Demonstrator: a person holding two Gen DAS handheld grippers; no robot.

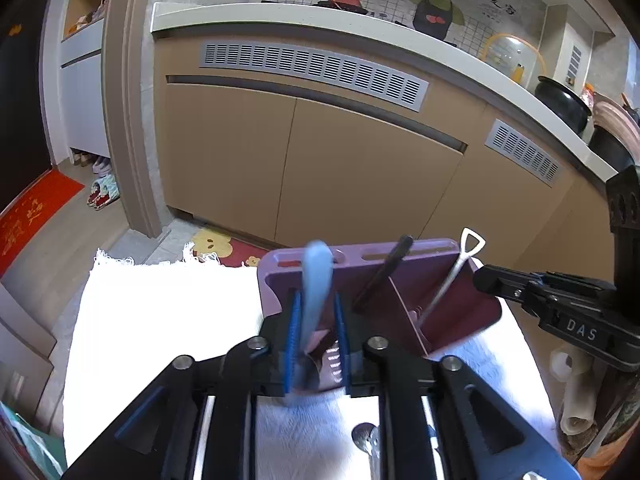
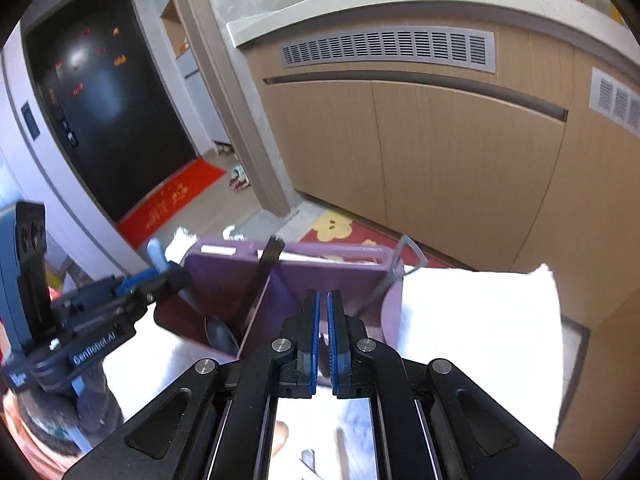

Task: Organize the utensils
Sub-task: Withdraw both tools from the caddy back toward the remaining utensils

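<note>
A purple utensil holder with several compartments stands on a white towel. A black-handled utensil and a silver shovel-shaped spoon lean in it. My left gripper hangs over the holder's left compartment. A blurred light-blue-handled spoon stands between its blue pads, which do not press on it; its metal bowl is down in the holder. My right gripper is shut and empty just in front of the holder. The left gripper also shows there, with the blue handle above it.
A further metal utensil lies on the towel under my left gripper. Tan kitchen cabinets with a white counter run behind. A flowered rug and a red doormat lie on the floor.
</note>
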